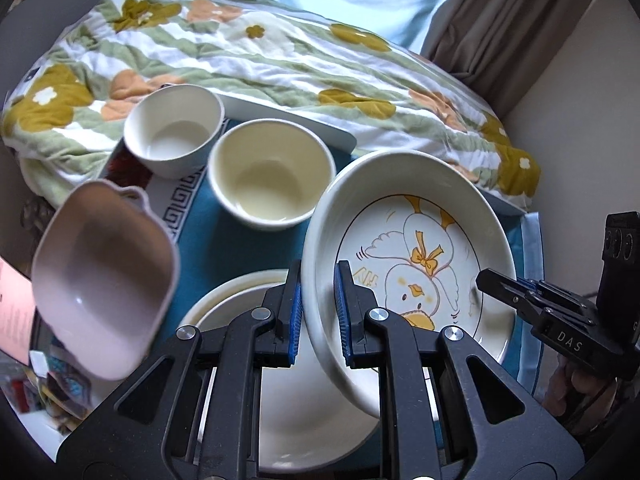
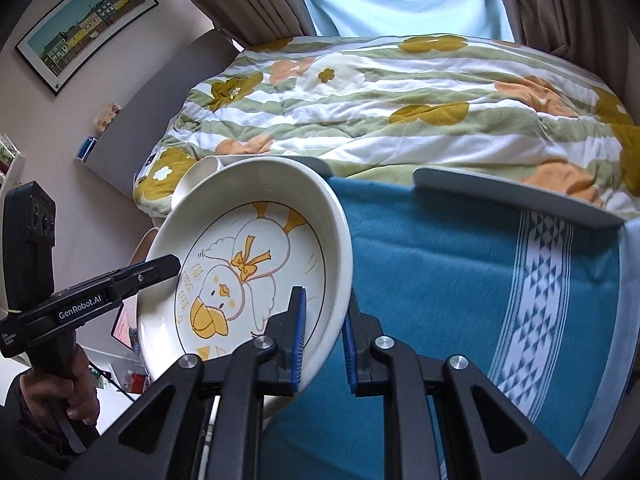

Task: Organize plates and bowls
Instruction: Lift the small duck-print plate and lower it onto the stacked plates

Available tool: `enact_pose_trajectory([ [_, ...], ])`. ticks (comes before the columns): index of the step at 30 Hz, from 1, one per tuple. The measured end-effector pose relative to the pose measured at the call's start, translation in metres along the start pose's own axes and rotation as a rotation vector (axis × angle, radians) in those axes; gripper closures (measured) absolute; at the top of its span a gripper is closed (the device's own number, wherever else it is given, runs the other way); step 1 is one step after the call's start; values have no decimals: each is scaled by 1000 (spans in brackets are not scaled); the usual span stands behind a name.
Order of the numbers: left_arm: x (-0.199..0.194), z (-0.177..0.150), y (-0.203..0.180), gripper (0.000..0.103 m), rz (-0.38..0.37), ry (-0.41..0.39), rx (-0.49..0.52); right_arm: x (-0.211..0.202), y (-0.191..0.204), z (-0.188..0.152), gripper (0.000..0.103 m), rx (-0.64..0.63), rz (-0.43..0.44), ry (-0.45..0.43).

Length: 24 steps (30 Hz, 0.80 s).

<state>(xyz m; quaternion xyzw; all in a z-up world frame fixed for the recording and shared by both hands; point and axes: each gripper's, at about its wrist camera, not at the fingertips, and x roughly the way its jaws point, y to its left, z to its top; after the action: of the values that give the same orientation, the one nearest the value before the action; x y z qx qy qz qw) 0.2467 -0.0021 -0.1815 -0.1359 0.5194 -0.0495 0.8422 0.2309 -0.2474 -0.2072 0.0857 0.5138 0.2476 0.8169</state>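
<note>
Going left to right in the left wrist view: a pink bowl (image 1: 102, 280) sits tilted at the far left, then 2 plain bowls, a white bowl (image 1: 173, 130) and a cream bowl (image 1: 272, 172), stand side by side on the blue cloth (image 1: 224, 232) over the bench. A plain white plate (image 1: 304, 412) lies flat under the left gripper (image 1: 317, 312). Its jaws are clenched on the near-left rim of the duck plate (image 1: 408, 256), 1 blue pad outside the wall, 1 inside. The plate hangs tilted above the cloth.

On the right, the right gripper (image 2: 325, 336) has its jaws straddling the plate's opposite rim, pads either side; they look clamped on it, so both grippers hold the same plate.

Only the left view shows the bowls clearly and the plain plate. Only the right view shows the framed picture (image 2: 86, 24) on the wall and the patterned stripe (image 2: 548, 280) on the cloth. Both show the floral quilt (image 2: 400, 108) on the bed behind.
</note>
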Motion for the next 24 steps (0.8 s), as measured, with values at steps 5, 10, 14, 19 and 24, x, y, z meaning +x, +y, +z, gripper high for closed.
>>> enact_pose_trajectory([
  [5,-14,-29,27,90,-15,42,78,1,32,-40,87,37,-36,-7],
  [10,-14,-58,49,90,-16,87,132,8,53,-75,87,90,-59,-13],
  [14,-5,-76,62,90,-23,119,151,16,62,-95,87,108,-90,-1],
  [19,12,-95,66,89,-6,147,186,25,67,-110,87,119,-160,-15],
  [24,25,-99,70,89,1,158,199,32,66,-113,87,126,-191,-33],
])
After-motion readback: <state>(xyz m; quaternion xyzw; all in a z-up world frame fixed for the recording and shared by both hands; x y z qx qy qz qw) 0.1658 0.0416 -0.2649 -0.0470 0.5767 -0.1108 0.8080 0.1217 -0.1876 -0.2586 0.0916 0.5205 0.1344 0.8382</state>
